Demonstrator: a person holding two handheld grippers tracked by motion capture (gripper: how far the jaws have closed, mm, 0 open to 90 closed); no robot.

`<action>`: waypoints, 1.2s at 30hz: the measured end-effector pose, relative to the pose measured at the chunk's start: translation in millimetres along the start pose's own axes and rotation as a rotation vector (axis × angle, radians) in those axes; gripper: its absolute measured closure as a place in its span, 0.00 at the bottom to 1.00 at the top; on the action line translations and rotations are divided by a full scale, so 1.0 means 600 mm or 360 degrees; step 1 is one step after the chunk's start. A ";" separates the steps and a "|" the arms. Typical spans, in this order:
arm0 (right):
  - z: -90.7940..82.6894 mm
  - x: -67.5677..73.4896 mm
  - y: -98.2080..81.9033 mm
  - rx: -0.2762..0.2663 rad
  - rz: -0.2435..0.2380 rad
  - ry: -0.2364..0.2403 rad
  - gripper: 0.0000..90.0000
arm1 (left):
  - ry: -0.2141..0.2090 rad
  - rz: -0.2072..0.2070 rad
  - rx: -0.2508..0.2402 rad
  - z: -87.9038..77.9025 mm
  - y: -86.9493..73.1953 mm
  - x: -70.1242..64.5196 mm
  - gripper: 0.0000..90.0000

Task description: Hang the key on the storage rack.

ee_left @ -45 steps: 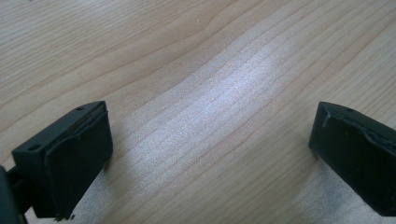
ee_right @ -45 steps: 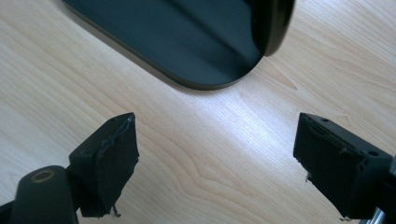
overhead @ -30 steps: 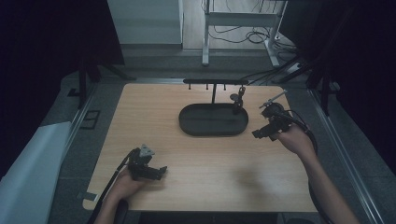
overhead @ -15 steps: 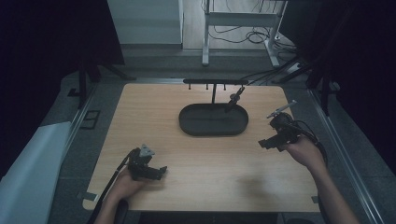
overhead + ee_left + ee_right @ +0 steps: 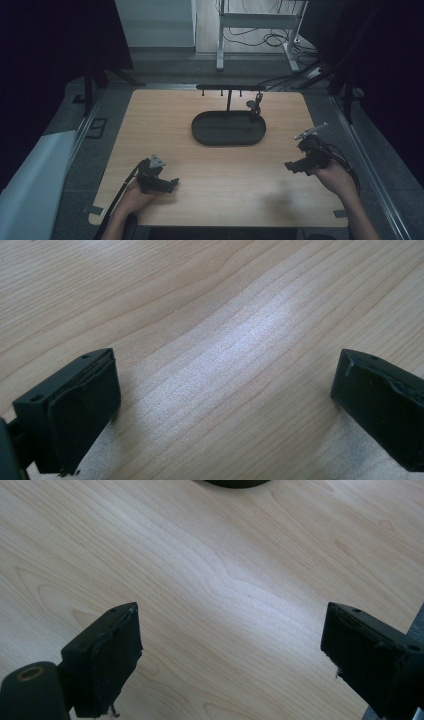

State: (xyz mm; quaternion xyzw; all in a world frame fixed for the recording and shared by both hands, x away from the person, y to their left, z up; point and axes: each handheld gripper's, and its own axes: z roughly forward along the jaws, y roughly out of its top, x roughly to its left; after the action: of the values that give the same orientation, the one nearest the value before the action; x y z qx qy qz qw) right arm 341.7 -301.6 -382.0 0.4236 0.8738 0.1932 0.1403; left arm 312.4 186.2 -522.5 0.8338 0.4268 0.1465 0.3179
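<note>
I hold the right gripper [image 5: 295, 165] near the tabletop's [image 5: 220, 165] right edge, jaws wide and empty; they have just been opening, nothing between them. It has withdrawn from the stand toward the near edge, presumably after hanging the small dark item [image 5: 256, 104] on the rack [image 5: 229, 88] above the black tray [image 5: 227, 135]. The left gripper [image 5: 167, 184] rests wide, empty, near the front-left corner, unmoved.

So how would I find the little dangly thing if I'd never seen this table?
Look at the wooden table and find the black oval tray in its far middle. A black rack stands behind it. The small dark thing dangles from the rack's right end, over the tray, while the other pegs are bare.
</note>
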 end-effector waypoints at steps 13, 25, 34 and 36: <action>0.037 0.026 -0.045 -0.0091 0.0014 0.0031 0.08 | 0.0001 -0.0007 -0.0006 0.000 0.000 -0.001 0.00; 0.086 0.054 -0.081 -0.0184 0.0063 0.0079 0.08 | 0.0002 -0.0008 -0.0009 0.001 0.000 -0.001 0.00; 0.125 0.064 -0.118 -0.0263 0.0136 0.0077 0.08 | 0.0002 -0.0008 -0.0010 0.001 0.000 -0.001 0.00; 0.132 0.068 -0.124 -0.0277 0.0132 0.0060 0.08 | 0.0002 -0.0008 -0.0009 0.001 0.000 -0.001 0.00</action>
State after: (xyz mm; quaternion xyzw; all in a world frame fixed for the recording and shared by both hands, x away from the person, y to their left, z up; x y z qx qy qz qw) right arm 298.8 -294.0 -489.5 0.4419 0.8380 0.2819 0.1519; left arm 312.2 185.8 -522.9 0.8317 0.4288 0.1474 0.3204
